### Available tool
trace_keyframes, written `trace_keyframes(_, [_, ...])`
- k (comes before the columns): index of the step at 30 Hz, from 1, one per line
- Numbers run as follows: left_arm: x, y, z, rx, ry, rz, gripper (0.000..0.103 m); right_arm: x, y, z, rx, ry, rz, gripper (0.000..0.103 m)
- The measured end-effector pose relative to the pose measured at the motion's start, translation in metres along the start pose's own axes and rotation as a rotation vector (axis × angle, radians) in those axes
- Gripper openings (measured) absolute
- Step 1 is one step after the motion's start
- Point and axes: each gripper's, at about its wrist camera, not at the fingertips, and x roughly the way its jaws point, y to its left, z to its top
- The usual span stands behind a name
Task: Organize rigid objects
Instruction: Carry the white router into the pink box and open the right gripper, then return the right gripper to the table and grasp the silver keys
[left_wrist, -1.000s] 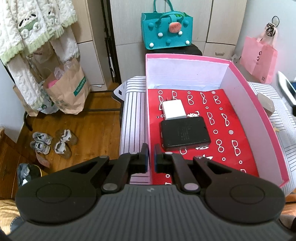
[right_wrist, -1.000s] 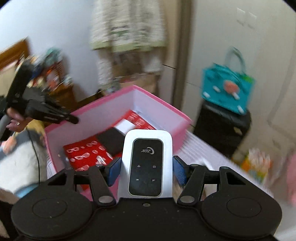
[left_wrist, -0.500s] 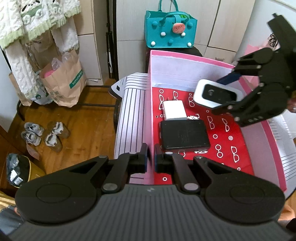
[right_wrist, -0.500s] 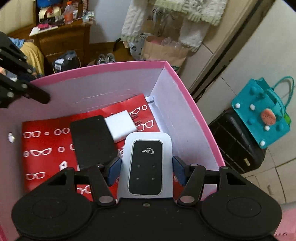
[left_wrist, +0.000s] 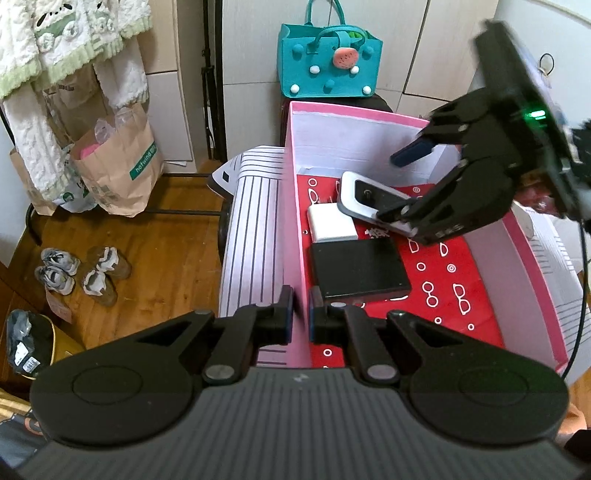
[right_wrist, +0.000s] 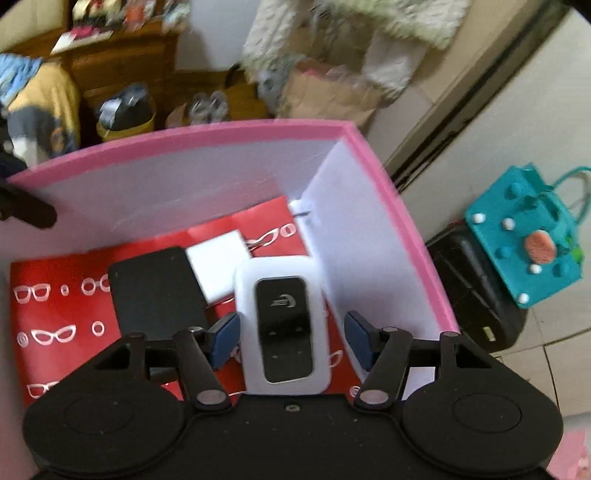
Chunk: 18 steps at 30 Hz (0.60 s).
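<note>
The left hand-held gripper (left_wrist: 301, 308) is clamped on the near left wall of the pink box (left_wrist: 291, 206), which stands on a striped surface (left_wrist: 251, 236). The right hand-held gripper (right_wrist: 291, 338) is spread open inside the box, its blue pads (right_wrist: 225, 338) standing clear of the white pocket router (right_wrist: 282, 326). The router is seen tilted, its far end resting on the white charger (left_wrist: 330, 229), just beyond the black case (left_wrist: 358, 267) on the red lining.
</note>
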Motion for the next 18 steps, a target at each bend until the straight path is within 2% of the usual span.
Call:
trace_keyframes(3, [-0.001,-0.001,-0.002,0.002,-0.009,0.002,0.007,-0.031,-0.009,-0.017,0.092,-0.124,0.003,0.070])
trace_keyframes(6, [-0.001,0.000,-0.003,-0.002,-0.014,0.000,0.007,-0.072,-0.015,-0.047,0.200,-0.276,0.023,0.071])
trace_keyframes(9, [-0.001,-0.001,-0.004,-0.007,-0.017,0.001,0.007,-0.105,-0.016,-0.080,0.293,-0.366,0.046,0.071])
trace_keyframes(13, [-0.003,-0.006,-0.005,-0.010,-0.032,0.020,0.007,-0.131,-0.012,-0.125,0.414,-0.390,0.036,0.071])
trace_keyframes(18, [-0.005,-0.008,-0.008,-0.012,-0.050,0.035,0.007,-0.141,-0.002,-0.193,0.575,-0.411,-0.006,0.071])
